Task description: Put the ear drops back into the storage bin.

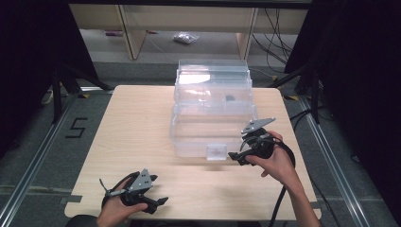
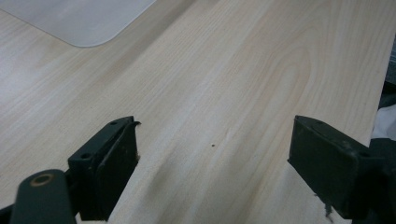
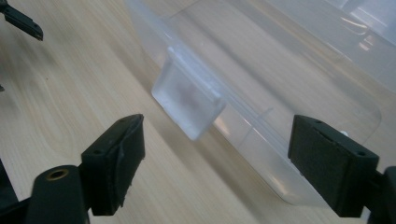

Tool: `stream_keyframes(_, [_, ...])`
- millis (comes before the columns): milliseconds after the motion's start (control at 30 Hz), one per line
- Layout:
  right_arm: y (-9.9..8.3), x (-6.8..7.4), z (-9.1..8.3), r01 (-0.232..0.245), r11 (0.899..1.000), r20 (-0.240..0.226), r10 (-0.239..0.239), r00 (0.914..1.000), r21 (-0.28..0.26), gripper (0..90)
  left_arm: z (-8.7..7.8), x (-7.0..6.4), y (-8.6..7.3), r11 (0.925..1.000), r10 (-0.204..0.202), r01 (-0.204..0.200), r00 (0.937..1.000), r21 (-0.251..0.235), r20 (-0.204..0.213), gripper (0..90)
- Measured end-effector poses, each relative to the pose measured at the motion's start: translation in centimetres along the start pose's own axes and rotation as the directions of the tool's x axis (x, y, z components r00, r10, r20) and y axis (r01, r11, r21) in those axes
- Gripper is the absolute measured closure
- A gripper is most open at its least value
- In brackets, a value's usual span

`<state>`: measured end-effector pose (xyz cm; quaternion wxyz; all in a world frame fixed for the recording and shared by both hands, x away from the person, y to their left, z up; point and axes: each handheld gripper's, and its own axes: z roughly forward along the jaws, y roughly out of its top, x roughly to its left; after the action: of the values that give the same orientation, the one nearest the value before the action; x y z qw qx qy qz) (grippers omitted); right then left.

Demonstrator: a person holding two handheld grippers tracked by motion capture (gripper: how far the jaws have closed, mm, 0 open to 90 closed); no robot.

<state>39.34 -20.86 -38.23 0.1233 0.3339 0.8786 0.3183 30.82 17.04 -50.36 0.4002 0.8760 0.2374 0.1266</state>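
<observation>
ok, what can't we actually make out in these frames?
- Dark item inside the clear box, high view: too small, blurred by the walls.
- Latch state, right gripper view: translucent, can't tell if locked.
- Box, left gripper view: cut off by the top edge.
- Bag on the floor, high view: too small.

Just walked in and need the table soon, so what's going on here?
A person holds a gripper in each hand at a wooden table. The right gripper, jaws open, is beside the front latch of a clear plastic box, not touching it. The left gripper, also open, sits near the table's front edge holding nothing. The box's lid looks closed.
</observation>
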Motion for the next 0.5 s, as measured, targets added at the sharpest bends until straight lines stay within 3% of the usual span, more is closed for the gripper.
stream_keyframes(33, [0.0,-0.1,-0.1,0.034,0.999,-0.009,-0.035,0.9994,-0.002,18.3,0.1,-0.1,0.0,0.9998,-0.015,0.015,0.9999,-0.013,-0.005,15.0])
stream_keyframes(67, [0.0,0.1,0.1,0.039,0.999,-0.018,-0.039,0.9991,-0.018,18.6,0.0,0.0,0.0,1.0000,0.000,0.000,1.0000,0.000,-0.006,15.0])
stream_keyframes(133, [-0.1,0.3,-0.2,0.043,0.999,-0.003,-0.043,0.9991,-0.017,18.5,0.0,-0.1,0.0,1.0000,-0.003,0.003,1.0000,-0.003,0.001,15.0])
stream_keyframes(267, [-0.4,0.6,-0.1,0.056,0.998,-0.016,-0.056,0.9983,-0.040,17.8,-0.1,0.1,0.0,0.9999,0.013,-0.013,0.9999,0.005,-0.005,15.0])
stream_keyframes(300, [-0.6,0.7,0.0,0.055,0.997,0.000,-0.055,0.9985,-0.062,17.7,0.0,0.0,0.0,0.9999,-0.006,0.006,1.0000,-0.009,-0.003,15.0])
stream_keyframes(333, [-0.7,0.7,-0.1,0.059,0.997,-0.014,-0.059,0.9981,-0.051,17.3,0.1,0.0,0.0,0.9999,-0.008,0.008,1.0000,-0.011,-0.001,15.0])
stream_keyframes(367, [-0.7,0.7,-0.1,0.062,0.997,-0.014,-0.063,0.9979,-0.055,16.8,-0.1,0.1,0.0,0.9999,0.010,-0.010,0.9999,0.006,-0.006,15.0])
stream_keyframes(467, [-1.2,0.9,-0.2,0.049,0.996,-0.007,-0.050,0.9987,-0.069,16.9,-0.1,0.1,0.0,0.9999,0.014,-0.014,0.9999,0.004,-0.005,15.0])
stream_keyframes(500, [-1.3,0.9,0.0,0.058,0.994,-0.005,-0.059,0.9983,-0.096,16.9,-0.1,0.1,0.0,0.9999,0.014,-0.014,0.9999,0.004,-0.006,15.0])
